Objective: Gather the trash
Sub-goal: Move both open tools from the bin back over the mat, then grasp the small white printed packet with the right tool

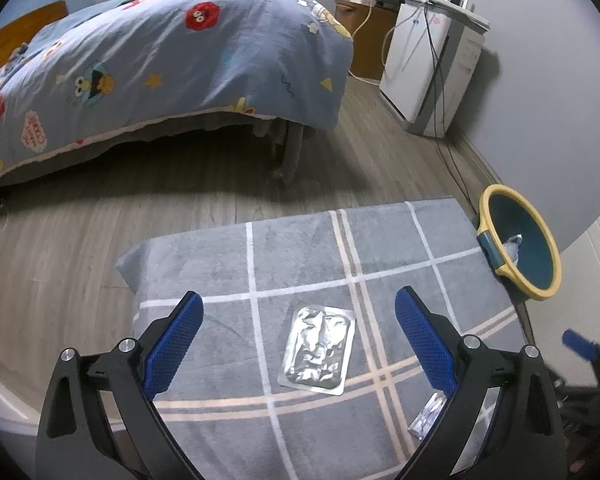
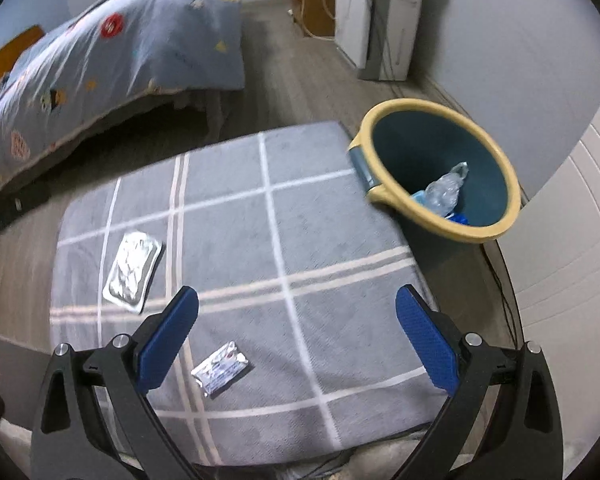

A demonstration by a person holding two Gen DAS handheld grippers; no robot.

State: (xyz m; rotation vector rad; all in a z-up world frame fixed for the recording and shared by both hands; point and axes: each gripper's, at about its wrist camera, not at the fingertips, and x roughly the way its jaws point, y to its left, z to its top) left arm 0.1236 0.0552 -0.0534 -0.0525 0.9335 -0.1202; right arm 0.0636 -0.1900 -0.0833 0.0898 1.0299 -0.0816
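A large silver foil pack (image 1: 318, 350) lies flat on a grey checked mat (image 1: 300, 256); my left gripper (image 1: 300, 316) hangs open over it, its blue fingers to either side. The same foil pack (image 2: 133, 266) shows at the left of the right wrist view. A small silver wrapper (image 2: 220, 368) lies on the mat (image 2: 320, 220) nearer me, between the spread fingers of my open right gripper (image 2: 298, 308). That small wrapper (image 1: 426, 420) peeks out beside the left gripper's right finger. A dark bin with a yellow rim (image 2: 440, 176) stands off the mat's far right corner, with a crumpled plastic bottle (image 2: 446, 190) inside.
A bed with a blue cartoon quilt (image 1: 160, 64) fills the far left, with wood floor (image 1: 140, 208) between it and the mat. A white appliance (image 1: 424, 68) with trailing cables stands by the far wall. The bin (image 1: 520, 240) sits close to the right wall.
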